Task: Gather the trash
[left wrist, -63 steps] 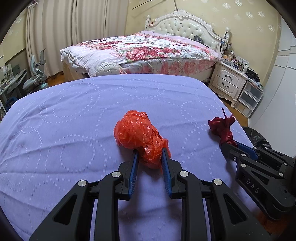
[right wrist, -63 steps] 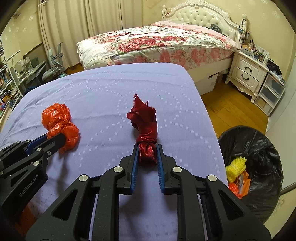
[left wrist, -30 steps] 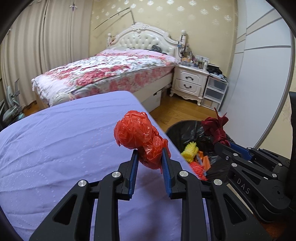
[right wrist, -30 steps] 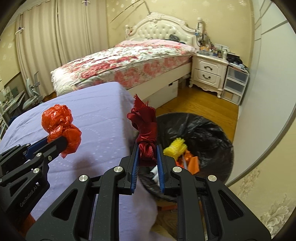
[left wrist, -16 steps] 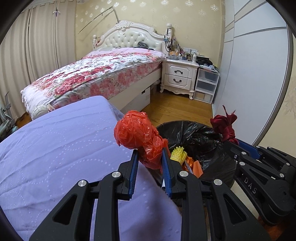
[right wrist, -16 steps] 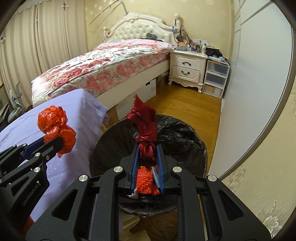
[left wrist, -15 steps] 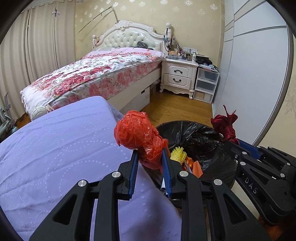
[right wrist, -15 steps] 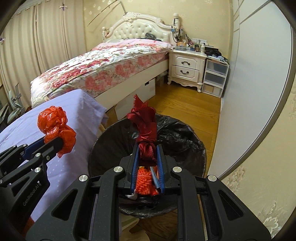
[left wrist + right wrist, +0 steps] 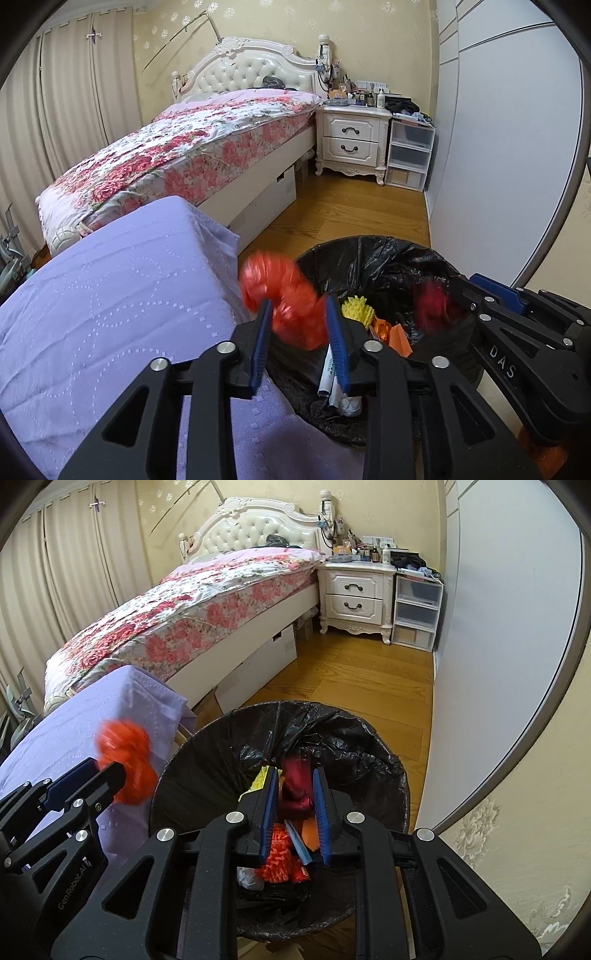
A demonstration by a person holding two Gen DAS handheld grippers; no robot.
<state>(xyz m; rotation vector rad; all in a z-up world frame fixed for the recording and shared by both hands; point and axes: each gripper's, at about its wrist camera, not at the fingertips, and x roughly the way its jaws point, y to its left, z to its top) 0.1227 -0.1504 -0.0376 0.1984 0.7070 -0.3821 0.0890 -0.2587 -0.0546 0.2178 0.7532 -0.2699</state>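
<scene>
My left gripper (image 9: 298, 306) hangs over the near rim of the black-lined trash bin (image 9: 369, 245). Its jaws are opening. A crumpled orange-red plastic bag (image 9: 284, 299) is still between them, blurred and sliding down. Straight above the bin (image 9: 373, 734), my right gripper (image 9: 295, 775) has a dark red knotted bundle (image 9: 295, 781) low between its pads. The bundle is blurred and looks loose. In the right wrist view the left gripper (image 9: 114, 771) and the orange-red bag (image 9: 125, 768) show at the left. The right gripper (image 9: 463, 291) and the red bundle (image 9: 432, 302) show in the left wrist view.
The bin holds a yellow foam net (image 9: 356, 310) and orange scraps (image 9: 279, 860). The purple-clothed table (image 9: 110, 295) ends just left of the bin. Beyond are wooden floor (image 9: 343, 214), a floral bed (image 9: 192, 147), a white nightstand (image 9: 352, 140), plastic drawers (image 9: 410, 155) and a grey wardrobe door (image 9: 498, 166).
Both grippers have swung right from over the table to above the bin. The left jaws have widened. Both red pieces have dropped lower between the fingers and are now blurred.
</scene>
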